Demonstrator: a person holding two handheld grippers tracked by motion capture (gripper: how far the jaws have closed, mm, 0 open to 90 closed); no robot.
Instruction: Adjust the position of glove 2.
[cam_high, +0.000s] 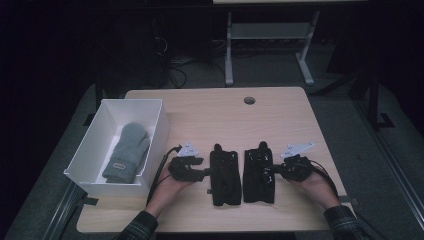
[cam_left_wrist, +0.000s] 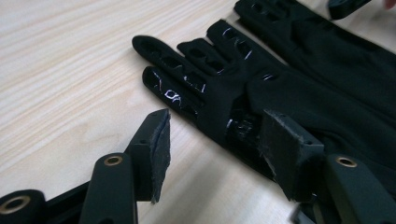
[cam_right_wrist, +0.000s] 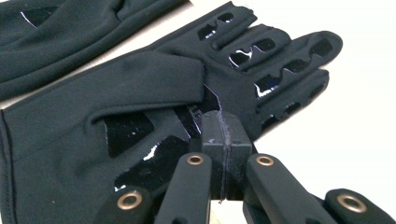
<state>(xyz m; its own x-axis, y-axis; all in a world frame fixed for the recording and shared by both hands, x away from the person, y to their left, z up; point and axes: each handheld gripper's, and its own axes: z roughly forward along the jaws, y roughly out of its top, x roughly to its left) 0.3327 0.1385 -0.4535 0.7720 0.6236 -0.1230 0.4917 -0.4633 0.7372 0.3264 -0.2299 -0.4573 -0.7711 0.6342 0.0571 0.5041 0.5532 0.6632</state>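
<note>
Two black gloves lie side by side, fingers pointing away, in the middle of the wooden table. In the high view my left gripper is at the left edge of the left glove, and my right gripper is at the right edge of the right glove. My left gripper is open and straddles the left glove's edge, with one pad over bare wood and the other over the fabric. My right gripper is shut, its tips resting on the right glove's palm by the thumb.
A white open box stands at the table's left side with a grey knitted mitten lying in it. A round cable hole sits near the far edge. Beyond the table stands a white desk frame.
</note>
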